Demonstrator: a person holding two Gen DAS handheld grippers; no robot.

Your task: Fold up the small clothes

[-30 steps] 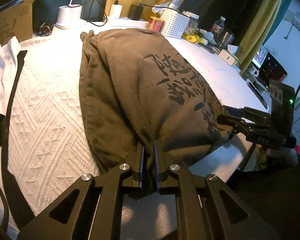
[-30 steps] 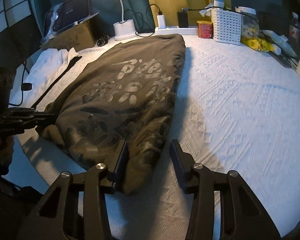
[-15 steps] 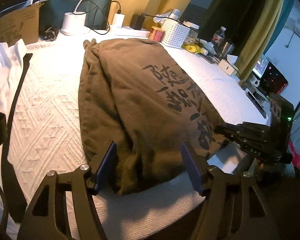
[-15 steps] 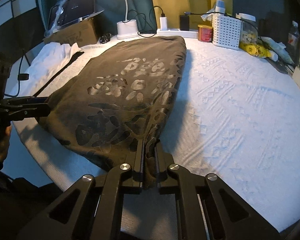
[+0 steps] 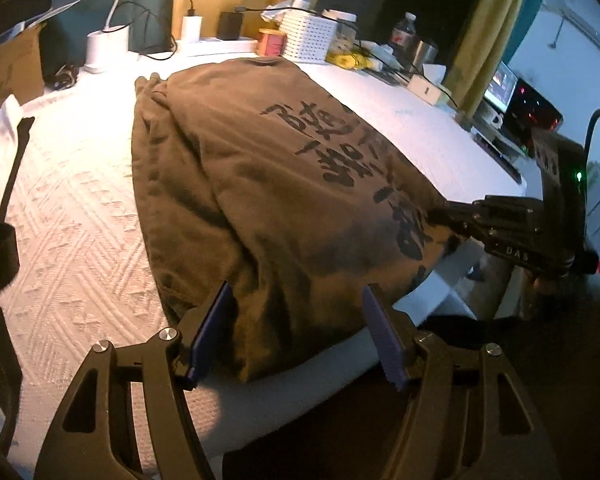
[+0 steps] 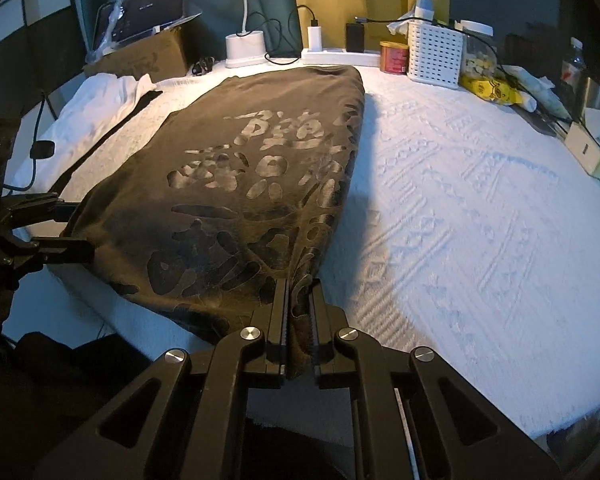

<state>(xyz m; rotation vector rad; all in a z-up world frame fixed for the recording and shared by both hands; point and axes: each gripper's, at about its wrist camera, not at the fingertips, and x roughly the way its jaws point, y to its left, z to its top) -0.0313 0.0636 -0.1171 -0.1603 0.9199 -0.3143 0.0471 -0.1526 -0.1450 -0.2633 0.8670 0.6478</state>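
An olive-brown top (image 5: pixel 240 184) with dark printed characters lies folded lengthwise on the white textured cover (image 5: pixel 68 232), its hem at the near table edge. My left gripper (image 5: pixel 298 286) is open, a finger on either side of the hem's left part and the pads (image 5: pixel 212 320) off the cloth. My right gripper (image 6: pixel 299 284) is shut on the hem's right corner of the top (image 6: pixel 240 184). The right gripper (image 5: pixel 456 216) also shows from the left wrist, pinching that corner. From the right wrist, the left gripper (image 6: pixel 56 226) is seen at the left with its jaws apart.
A white cloth (image 6: pixel 100 96) and a black strap (image 5: pixel 8 196) lie on the left. Along the back stand a lamp base (image 6: pixel 244 46), a power strip (image 6: pixel 336 56), a red tin (image 6: pixel 394 56), a white basket (image 6: pixel 434 54) and a cardboard box (image 6: pixel 140 60). Bare cover (image 6: pixel 480 208) spreads right.
My left gripper let go of the hem and opened wide. My right gripper, open before, closed on the hem's right corner. Both hands have drawn back slightly toward the table edge.
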